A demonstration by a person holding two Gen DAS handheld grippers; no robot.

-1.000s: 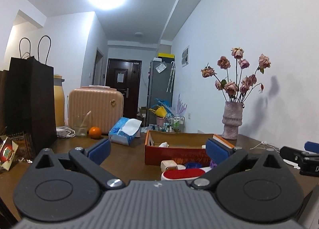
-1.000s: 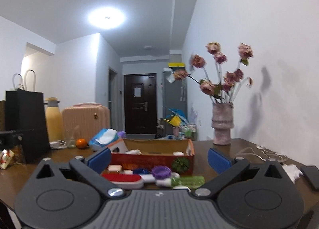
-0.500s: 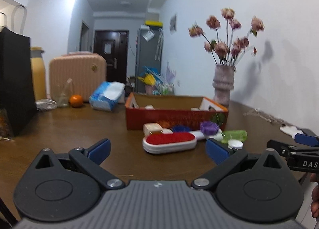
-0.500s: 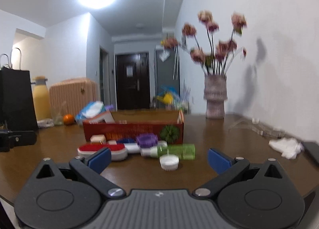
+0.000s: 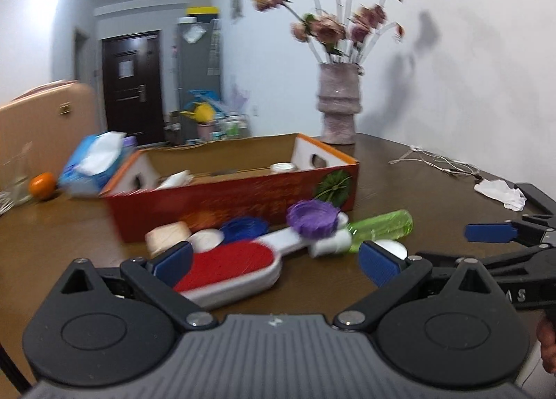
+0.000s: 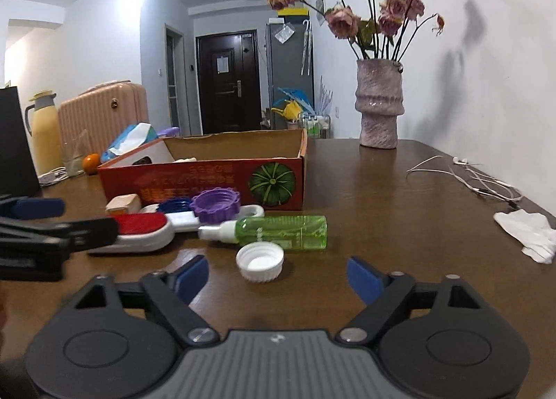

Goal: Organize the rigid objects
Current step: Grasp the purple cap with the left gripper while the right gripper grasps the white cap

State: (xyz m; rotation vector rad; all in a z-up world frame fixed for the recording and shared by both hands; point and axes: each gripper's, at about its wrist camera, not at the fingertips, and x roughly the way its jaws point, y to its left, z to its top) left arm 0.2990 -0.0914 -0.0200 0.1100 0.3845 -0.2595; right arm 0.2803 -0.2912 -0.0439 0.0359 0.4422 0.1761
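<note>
An open red cardboard box stands on the brown table. In front of it lie a red-and-white brush, a purple lid, a blue lid, a wooden block, a green spray bottle and a white cap. My left gripper is open, its fingers either side of the brush head without touching. My right gripper is closing, jaws still apart, with the white cap just ahead of them.
A vase of dried flowers stands at the back right. White cables and a crumpled tissue lie at the right. A tissue pack, an orange, a suitcase and a yellow jug are at the left.
Both grippers have come forward and down toward the objects in front of the box. The right gripper's jaws have narrowed; the left one's stand as wide as before.
</note>
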